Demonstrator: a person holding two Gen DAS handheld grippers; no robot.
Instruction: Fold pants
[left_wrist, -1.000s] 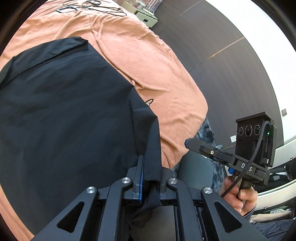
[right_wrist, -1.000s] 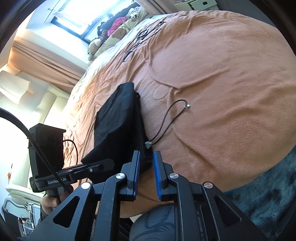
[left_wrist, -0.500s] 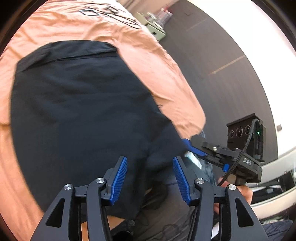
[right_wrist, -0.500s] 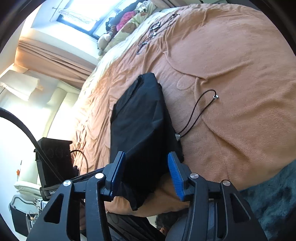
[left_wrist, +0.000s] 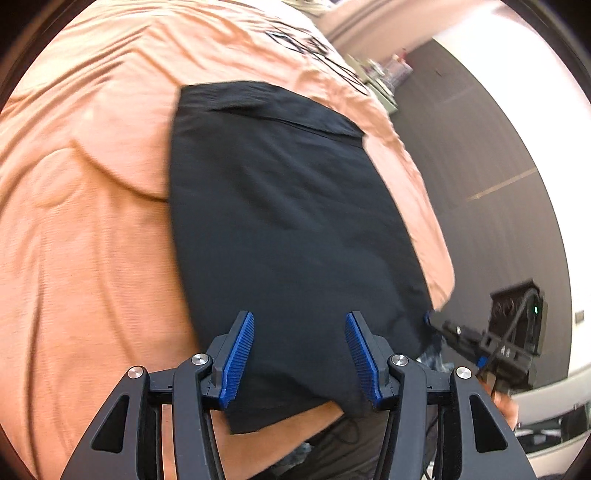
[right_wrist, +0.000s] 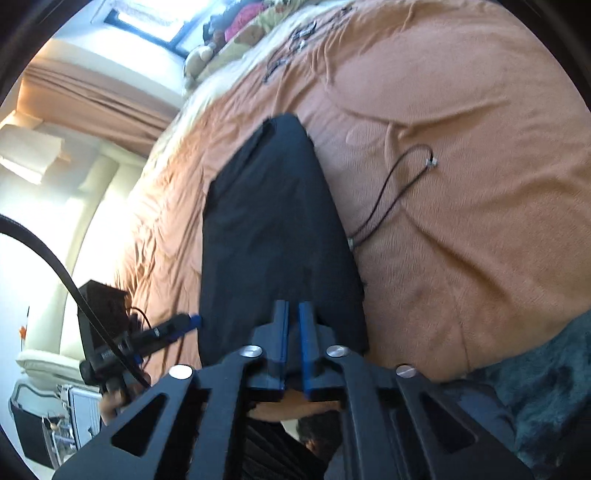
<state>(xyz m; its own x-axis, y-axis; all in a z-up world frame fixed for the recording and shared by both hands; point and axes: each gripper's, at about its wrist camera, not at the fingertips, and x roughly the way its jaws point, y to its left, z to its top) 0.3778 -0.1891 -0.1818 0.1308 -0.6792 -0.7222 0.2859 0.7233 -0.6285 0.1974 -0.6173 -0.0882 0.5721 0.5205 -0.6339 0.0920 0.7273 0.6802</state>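
With our left fingers (left_wrist: 299, 354) spread and right fingers (right_wrist: 291, 347) nearly pressed together holding nothing visible, the pants (left_wrist: 288, 229) edge below them may slip off the bed (left_wrist: 92, 221).

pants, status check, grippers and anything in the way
Left gripper open over the near edge, holding nothing. Right gripper nearly shut, grip on cloth unclear. Black pants folded flat on the orange bedspread. Black cord lies beside them.

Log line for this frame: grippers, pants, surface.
left gripper: open, above pants | right gripper: nearly shut, grip unclear | pants: black, folded, flat | bedspread: orange | cord: beside pants
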